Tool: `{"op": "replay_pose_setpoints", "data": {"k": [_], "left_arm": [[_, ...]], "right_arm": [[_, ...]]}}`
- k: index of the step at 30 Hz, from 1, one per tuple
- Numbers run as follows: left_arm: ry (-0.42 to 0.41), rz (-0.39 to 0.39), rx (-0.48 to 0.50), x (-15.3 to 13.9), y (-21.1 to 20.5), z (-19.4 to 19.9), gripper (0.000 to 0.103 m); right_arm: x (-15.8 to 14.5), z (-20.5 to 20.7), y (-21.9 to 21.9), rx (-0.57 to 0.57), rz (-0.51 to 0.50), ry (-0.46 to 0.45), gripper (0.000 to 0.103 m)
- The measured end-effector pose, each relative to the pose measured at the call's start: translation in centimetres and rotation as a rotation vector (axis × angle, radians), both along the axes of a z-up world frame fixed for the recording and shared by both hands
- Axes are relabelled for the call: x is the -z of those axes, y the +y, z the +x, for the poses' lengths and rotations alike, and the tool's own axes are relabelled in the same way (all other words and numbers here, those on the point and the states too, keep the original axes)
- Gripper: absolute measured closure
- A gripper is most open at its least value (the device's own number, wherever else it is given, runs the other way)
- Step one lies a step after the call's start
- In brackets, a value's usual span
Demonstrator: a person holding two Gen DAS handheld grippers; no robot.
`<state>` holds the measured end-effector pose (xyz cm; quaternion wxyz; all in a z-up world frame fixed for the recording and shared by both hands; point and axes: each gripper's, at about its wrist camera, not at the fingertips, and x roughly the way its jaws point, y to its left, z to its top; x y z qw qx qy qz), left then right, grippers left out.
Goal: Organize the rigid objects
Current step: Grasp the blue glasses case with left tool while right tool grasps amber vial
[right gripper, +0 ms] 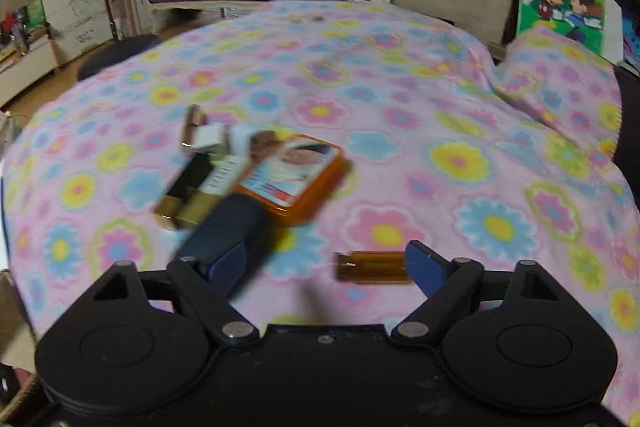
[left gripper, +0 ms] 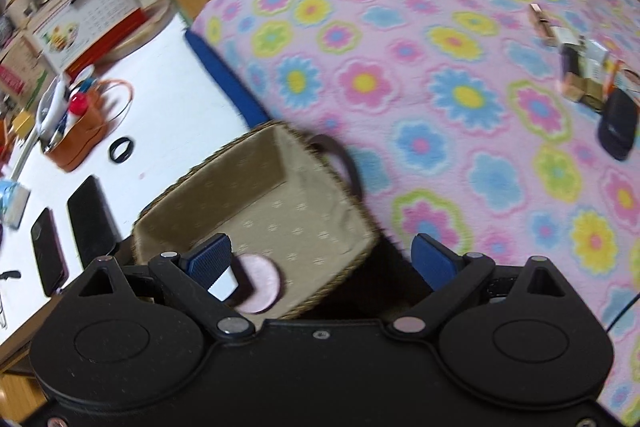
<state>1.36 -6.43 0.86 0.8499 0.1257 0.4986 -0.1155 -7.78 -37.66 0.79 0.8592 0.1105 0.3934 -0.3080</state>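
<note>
Spread wide with nothing gripped, the left tool (left gripper: 322, 263) hangs over a lined wicker basket (left gripper: 256, 211); a pink round disc (left gripper: 260, 283) lies inside, beside its left finger. Likewise released, the right tool (right gripper: 326, 267) has an amber vial (right gripper: 370, 267) between its fingers on the bed's flowered blanket (right gripper: 460, 155), an orange tin (right gripper: 292, 175) among blurred boxes ahead.

No lettering can be read in either view: the print on the orange rectangular tin (right gripper: 294, 175) ahead of the right tongs and on the white desk calendar (left gripper: 86, 23) is blurred.
</note>
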Motion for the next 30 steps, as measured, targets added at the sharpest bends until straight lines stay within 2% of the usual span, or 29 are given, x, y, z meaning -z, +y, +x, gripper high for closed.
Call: {"op": "replay_pose_setpoints", "data": {"k": [1,6,7,10,11,12,18,22,26,28,29,30], "left_arm": [[0.002,-0.015,0.006,-0.1,-0.6,-0.2,0.009],[0.025,-0.096,0.049,-0.3,-4.2,-0.6,0.009],[0.022,-0.106,0.065,-0.4,-5.1,-0.7,0.009],[0.003,-0.118,0.118,-0.4,-8.1,-0.8,0.009],[0.0,-0.121,0.138,-0.4,-9.2,-0.8,0.009],[0.0,-0.125,0.155,-0.3,-10.2,-0.7,0.009],[0.002,-0.173,0.267,0.4,-16.4,-0.7,0.01],[-0.011,-0.153,0.37,1.2,-20.3,-1.0,0.009],[-0.006,-0.12,0.411,2.3,-23.3,-0.6,0.009],[0.01,-0.12,0.411,2.8,-24.1,-0.1,0.01],[0.02,-0.124,0.407,3.0,-24.4,0.1,0.01],[0.03,-0.129,0.402,3.2,-24.6,0.3,0.01]], "right_arm": [[0.5,-0.1,-0.3,0.012,0.005,0.013,0.023],[2.8,-0.2,-1.4,0.042,0.082,0.036,0.046],[3.0,-0.2,-1.5,0.047,0.076,0.029,0.048],[3.2,-0.5,-1.5,0.036,0.018,0.019,0.076],[3.2,-0.6,-1.8,0.033,0.015,0.019,0.089],[3.2,-0.7,-2.1,0.029,0.02,0.013,0.092],[2.9,-1.2,-4.7,-0.061,0.097,-0.019,0.096],[2.8,-1.6,-6.1,-0.129,0.121,-0.027,0.097],[2.8,-2.0,-6.5,-0.183,0.109,-0.039,0.095],[2.7,-2.1,-6.5,-0.216,0.068,-0.054,0.09],[2.6,-2.1,-6.4,-0.22,0.024,-0.055,0.074],[2.4,-2.0,-6.3,-0.222,-0.032,-0.061,0.062]]}}
